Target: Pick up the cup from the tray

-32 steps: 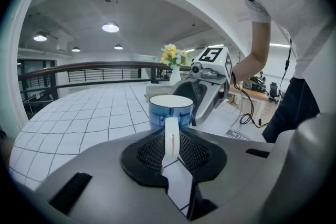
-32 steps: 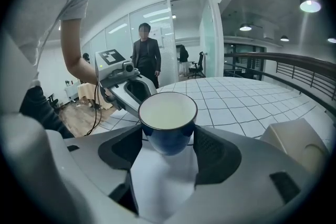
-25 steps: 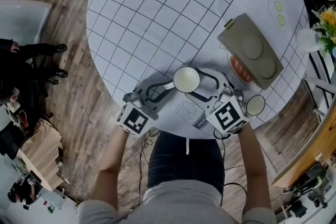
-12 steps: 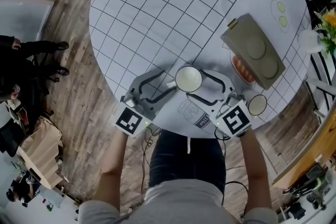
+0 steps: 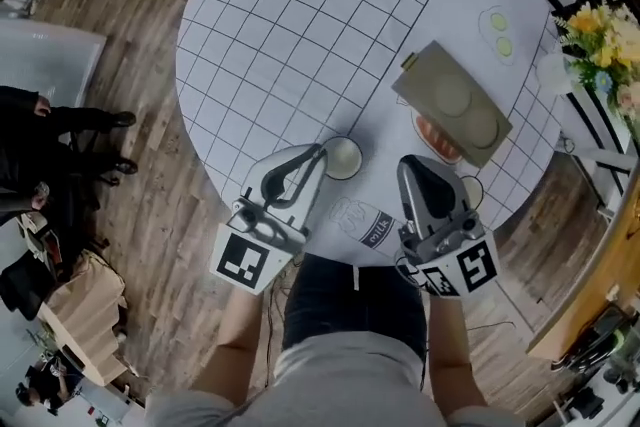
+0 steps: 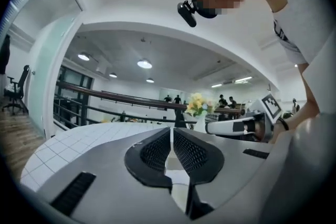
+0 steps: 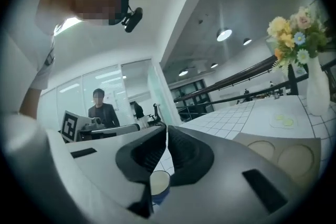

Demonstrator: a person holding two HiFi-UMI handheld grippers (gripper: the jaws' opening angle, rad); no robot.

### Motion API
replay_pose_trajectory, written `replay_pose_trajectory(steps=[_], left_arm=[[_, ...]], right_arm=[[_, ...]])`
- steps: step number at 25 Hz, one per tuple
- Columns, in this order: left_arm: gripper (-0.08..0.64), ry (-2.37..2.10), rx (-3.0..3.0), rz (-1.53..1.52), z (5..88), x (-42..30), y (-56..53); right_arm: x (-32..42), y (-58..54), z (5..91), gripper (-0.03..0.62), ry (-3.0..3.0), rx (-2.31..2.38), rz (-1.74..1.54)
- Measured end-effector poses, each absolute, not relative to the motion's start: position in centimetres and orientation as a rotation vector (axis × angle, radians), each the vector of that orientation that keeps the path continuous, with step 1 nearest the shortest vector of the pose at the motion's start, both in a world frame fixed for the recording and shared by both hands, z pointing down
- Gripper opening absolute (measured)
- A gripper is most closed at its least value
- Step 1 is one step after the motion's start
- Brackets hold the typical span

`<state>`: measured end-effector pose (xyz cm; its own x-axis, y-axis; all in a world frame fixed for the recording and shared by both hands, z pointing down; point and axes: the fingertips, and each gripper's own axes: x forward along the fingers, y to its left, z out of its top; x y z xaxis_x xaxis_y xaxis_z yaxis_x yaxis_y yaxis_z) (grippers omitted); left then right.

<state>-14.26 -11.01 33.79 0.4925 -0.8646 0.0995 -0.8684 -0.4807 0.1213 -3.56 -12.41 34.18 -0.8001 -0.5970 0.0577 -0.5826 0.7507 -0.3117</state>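
Fingers [image 6: 155, 152] shut tight are the danger: brought down unopened, the cup [image 5: 343, 158] could be knocked over the near edge of the table [image 5: 300, 15]. On the left gripper [image 5: 318, 153] the jaws have just been closed, pads together, nothing held; the right gripper [image 5: 409, 165] is likewise just closed on nothing. The cup is seen below and between them, off the tray [image 5: 450, 102] toward the right edge.

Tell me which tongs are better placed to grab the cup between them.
Left, probably. In the head view the left tongs end right beside the cup; the right tongs stand farther off. Both have just closed, empty, and must reopen.
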Motion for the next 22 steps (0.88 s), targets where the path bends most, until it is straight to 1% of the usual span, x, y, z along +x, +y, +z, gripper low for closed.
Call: replay_pose_trajectory(steps=[2, 6, 10, 16, 22], left_arm=[[0.009, -1.488, 2.579, 0.006, 32.8, -11.4, -11.8], [0.009, -1.401, 2.619, 0.035, 32.5, -5.7, -12.4], [0.009, -1.320, 2.677, 0.094, 32.5, -1.6, -12.0], [0.009, -1.242, 2.762, 0.157, 31.7, 1.6, -12.2], [0.009, -1.213, 2.776, 0.164, 32.0, 3.3, -12.6]], right_arm=[[-2.7, -12.2, 33.7, 0.009, 2.862, -1.042, -0.503], [-0.9, -11.7, 33.4, 0.008, 2.857, -1.168, -0.458], [2.0, -11.7, 32.8, 0.008, 2.793, -1.283, -0.441], [5.5, -11.6, 31.7, 0.008, 2.709, -1.387, -0.427], [7.0, -11.7, 31.8, 0.008, 2.702, -1.436, -0.393]])
